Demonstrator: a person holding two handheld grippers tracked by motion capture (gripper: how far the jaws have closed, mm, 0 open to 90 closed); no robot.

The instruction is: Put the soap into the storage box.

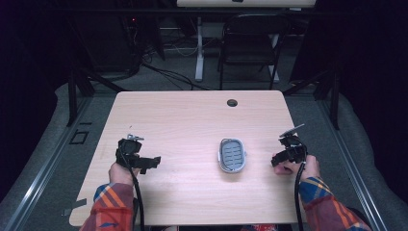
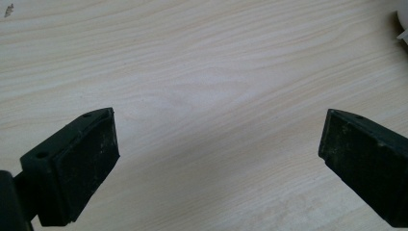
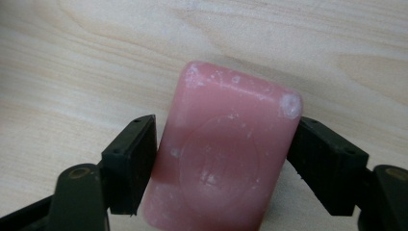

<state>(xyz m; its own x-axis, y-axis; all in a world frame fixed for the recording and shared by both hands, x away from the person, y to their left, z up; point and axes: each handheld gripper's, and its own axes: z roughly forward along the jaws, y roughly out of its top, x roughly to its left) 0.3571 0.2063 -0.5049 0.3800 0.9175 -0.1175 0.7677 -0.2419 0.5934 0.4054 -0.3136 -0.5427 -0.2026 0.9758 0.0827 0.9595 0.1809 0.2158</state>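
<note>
Done: right gripper [image 3: 223, 159] clamps the pink soap [image 3: 226, 154]
Left: carry it left to the soap dish [image 1: 232, 155]
Left gripper [image 2: 219, 149]: wide, empty

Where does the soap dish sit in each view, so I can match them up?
High view: soap dish lies right of centre on the tabletop.
Left gripper view: a pale sliver at the top right edge, probably its rim.
Right gripper view: pink soap clamped in the right tool, over bare wood.
Shared landmark: the pale wood-grain tabletop.
</note>
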